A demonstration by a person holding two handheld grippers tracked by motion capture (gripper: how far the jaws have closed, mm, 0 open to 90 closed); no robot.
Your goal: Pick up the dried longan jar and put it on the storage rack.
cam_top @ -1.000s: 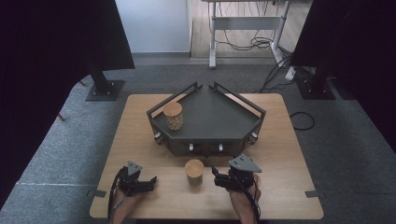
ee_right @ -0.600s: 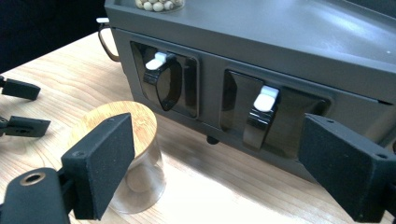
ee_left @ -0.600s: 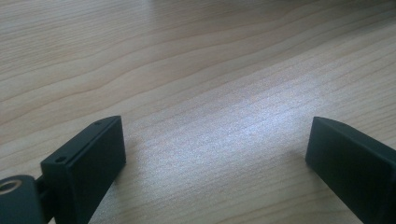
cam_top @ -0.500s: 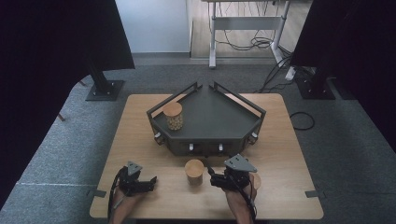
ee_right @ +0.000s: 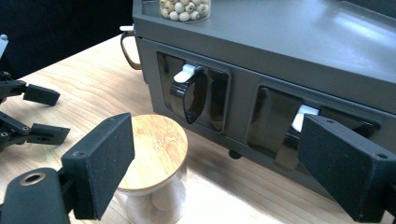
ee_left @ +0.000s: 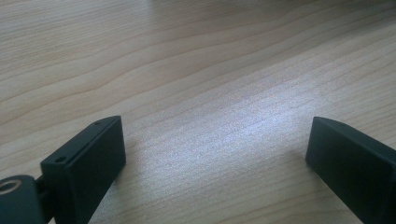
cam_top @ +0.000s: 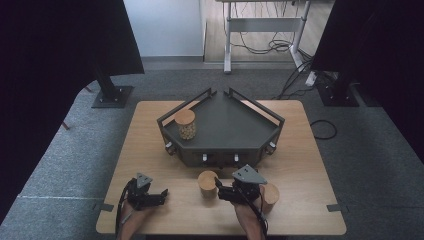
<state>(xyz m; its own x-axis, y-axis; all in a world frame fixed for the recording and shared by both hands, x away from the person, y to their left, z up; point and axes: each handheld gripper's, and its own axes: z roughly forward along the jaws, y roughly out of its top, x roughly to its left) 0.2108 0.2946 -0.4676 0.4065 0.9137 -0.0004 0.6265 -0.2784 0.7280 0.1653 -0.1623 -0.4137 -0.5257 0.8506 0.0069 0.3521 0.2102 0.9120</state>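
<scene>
The right gripper lies low over the table, jaws spread wide and empty, a wooden-lidded jar just beside its left pad. It has slid toward that jar since a second ago. The left gripper rests open on bare wood. The right gripper view reveals latches on the grey tray.

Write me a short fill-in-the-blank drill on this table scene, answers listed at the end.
1. The jar standing on the dark tray has a lid made of ____.
2. The right gripper has its jaws ____, with nothing pressed between them.
3. The jar on the tabletop stands between the left gripper and the ____ gripper.

Answers: wood; open; right
</scene>
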